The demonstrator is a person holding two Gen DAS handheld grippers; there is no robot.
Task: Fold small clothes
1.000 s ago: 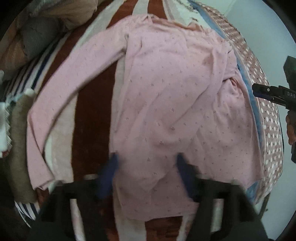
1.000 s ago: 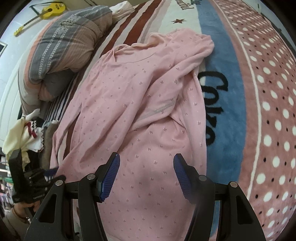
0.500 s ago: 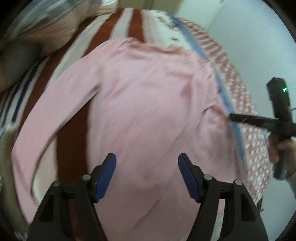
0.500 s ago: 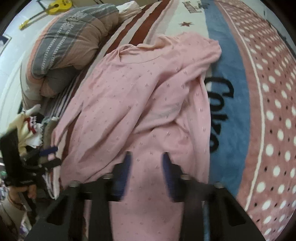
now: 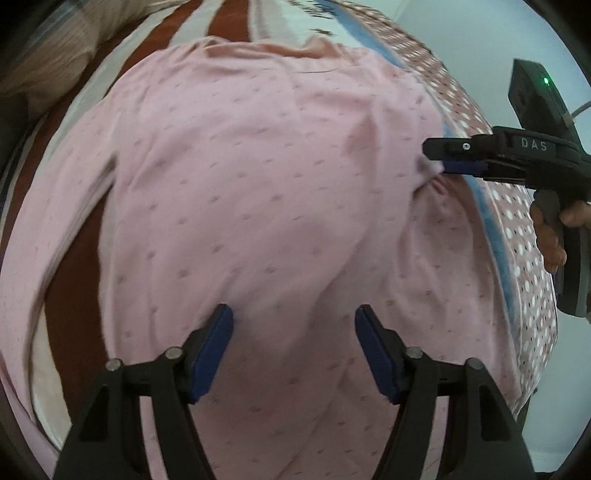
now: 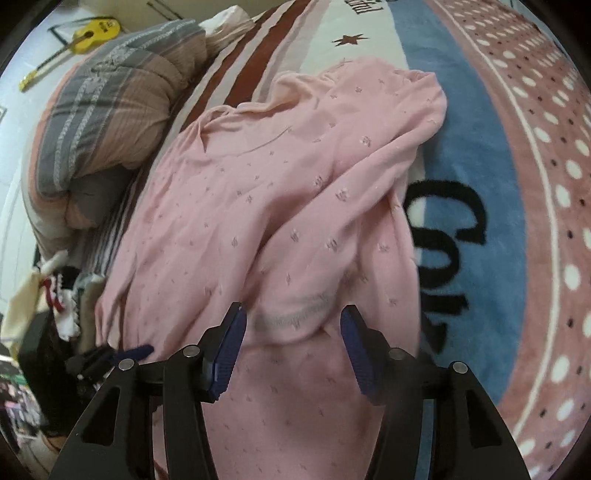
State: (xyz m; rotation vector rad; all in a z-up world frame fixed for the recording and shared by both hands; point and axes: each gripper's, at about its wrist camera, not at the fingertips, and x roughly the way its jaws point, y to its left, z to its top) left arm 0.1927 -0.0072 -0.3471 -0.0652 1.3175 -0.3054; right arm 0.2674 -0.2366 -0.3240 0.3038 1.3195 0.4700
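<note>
You are at the gather step: pink top (image 5: 266,192) lies on the bed (image 6: 480,155), unfolded. Left gripper (image 5: 293,347) has just been narrowing and right gripper (image 6: 291,345) widening; both gape over cloth, gripping nothing. Next, pinch the cuff fold lying between the right pads.

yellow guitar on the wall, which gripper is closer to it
Left. The left gripper sits toward the guitar side of the pink top; the right gripper is farther across.

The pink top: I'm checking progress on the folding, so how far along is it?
Barely begun. Done: the pink top lies spread on the blanket. In hand: both claws, left claw and right claw, hover open over it, gripping nothing. Left: sleeves in, body folded; its right side is still rumpled.
</note>
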